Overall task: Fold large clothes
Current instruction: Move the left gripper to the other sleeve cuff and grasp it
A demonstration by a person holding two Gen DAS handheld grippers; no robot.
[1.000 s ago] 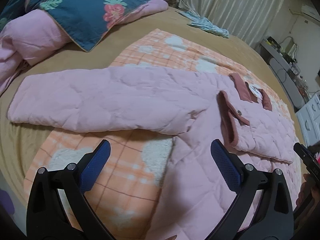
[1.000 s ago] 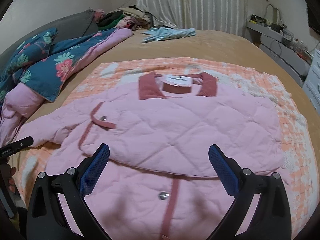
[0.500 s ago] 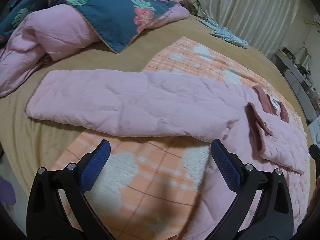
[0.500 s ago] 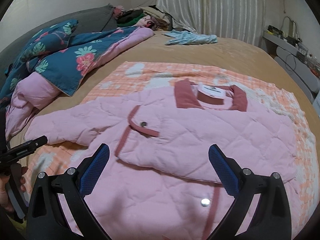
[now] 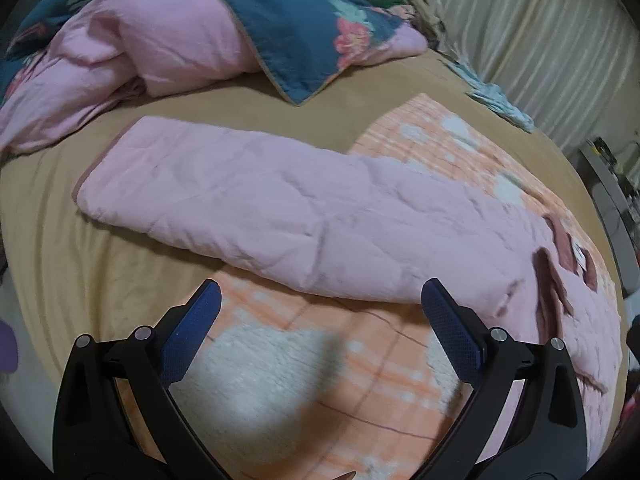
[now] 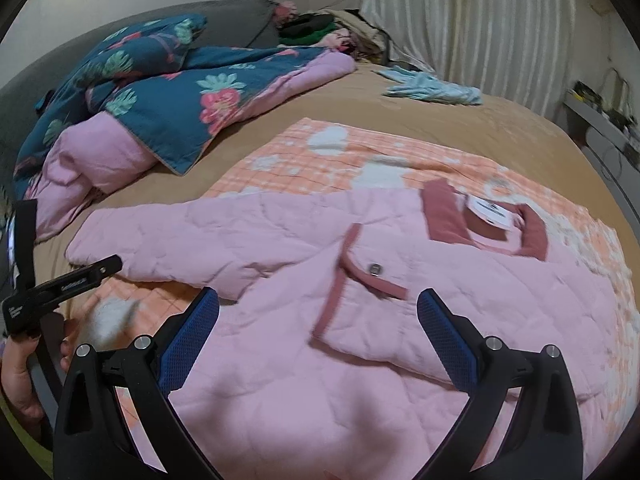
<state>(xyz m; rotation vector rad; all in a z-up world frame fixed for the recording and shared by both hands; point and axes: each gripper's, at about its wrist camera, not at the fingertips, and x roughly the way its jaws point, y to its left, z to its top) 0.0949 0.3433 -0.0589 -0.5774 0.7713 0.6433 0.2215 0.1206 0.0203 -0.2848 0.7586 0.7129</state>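
A pink quilted jacket [image 6: 460, 312] with dark pink collar and trim lies flat on an orange checked blanket [image 6: 360, 152] on the bed. Its long sleeve [image 5: 260, 208] stretches out to the left onto the tan bedsheet. My left gripper [image 5: 320, 304] is open and empty, hovering above the blanket just short of the sleeve. My right gripper [image 6: 318, 312] is open and empty above the jacket's front, near the folded flap with a snap button [image 6: 375, 268]. The left gripper also shows in the right wrist view [image 6: 76, 276], at the left edge.
A rumpled blue floral and pink duvet [image 6: 168, 96] lies at the far left of the bed. A light blue garment [image 6: 432, 90] lies near the curtain [image 6: 480, 20]. A pile of clothes [image 6: 320, 28] sits at the head. Shelving stands at the right [image 6: 608, 128].
Both grippers have moved left along the jacket. The left wrist view now centres on the sleeve, with its cuff end closer. Both grippers stayed open.
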